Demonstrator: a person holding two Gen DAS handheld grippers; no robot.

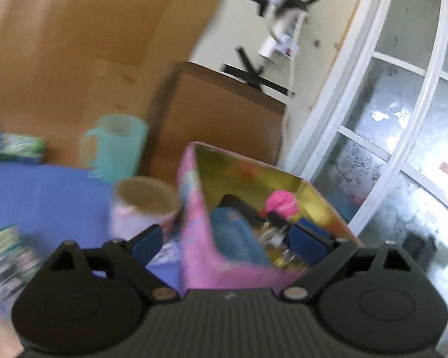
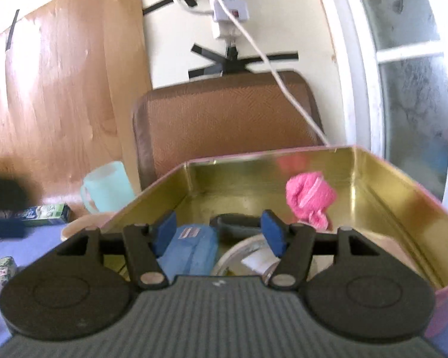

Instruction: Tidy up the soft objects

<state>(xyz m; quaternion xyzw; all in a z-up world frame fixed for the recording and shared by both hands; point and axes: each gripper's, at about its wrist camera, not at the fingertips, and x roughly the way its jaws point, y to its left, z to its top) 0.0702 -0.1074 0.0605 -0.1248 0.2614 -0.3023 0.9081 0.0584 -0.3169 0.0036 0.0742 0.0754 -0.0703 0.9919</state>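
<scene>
Nearest the lens in each wrist view stands the gripper's own body. The left gripper (image 1: pixel 228 240) has its blue pads spread wide, one outside the box wall and one over the box's inside, with nothing pressed between them. The right gripper (image 2: pixel 219 234) hangs above the box with its pads apart and empty; both tools therefore appear free, probably between a drop and the next pick.

The box (image 2: pixel 409 197), a pink tin with a gold lining, is the largest task object and sits on the blue mat (image 1: pixel 44 191) beside the window (image 1: pixel 403 137). Its open top faces both grippers, which suits its apparent role as the collecting place for soft items. Behind it stands a brown chair back (image 2: pixel 224 113).

Inside the box, a blue pouch (image 2: pixel 191 247) lies at the near left and a pink cloth (image 2: pixel 309 198) is bunched toward the far right wall. A dark strap-like item (image 2: pixel 236 220) and a pale round lid or tape roll (image 2: pixel 245 256) lie between them; their nature cannot be told.

Outside the box, a teal mug (image 1: pixel 116 146) and a pale cup (image 1: pixel 143 205) stand on the mat. Being rigid, they plausibly remain outside. A green carton (image 2: pixel 46 213) lies farther left.
</scene>
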